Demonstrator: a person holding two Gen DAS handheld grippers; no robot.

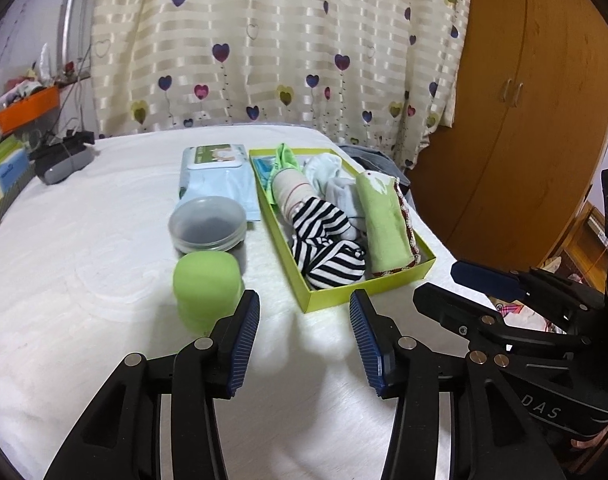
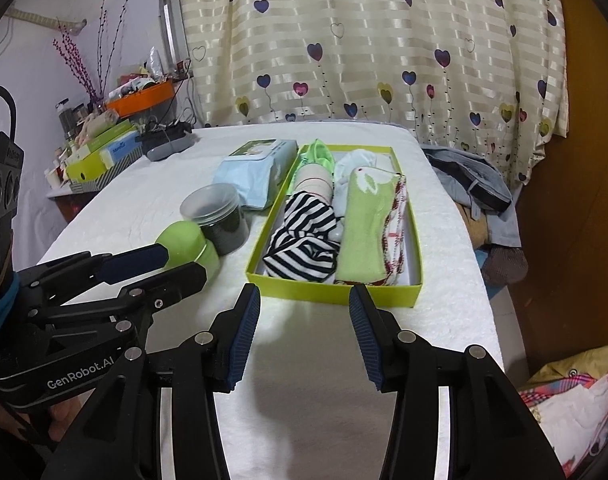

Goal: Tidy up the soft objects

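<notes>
Tongs [image 2: 304, 332] short of sock box [image 2: 332, 292]

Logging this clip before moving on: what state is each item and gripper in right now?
left gripper: jaws open, empty, above the bed
right gripper: jaws open, empty
green box: lidless, filled with soft items
striped sock: bunched, inside the box
green cloth: folded, inside the box
clear jar: lid on, upright
green container: closed
wipes pack: flap shut, lying flat
</notes>
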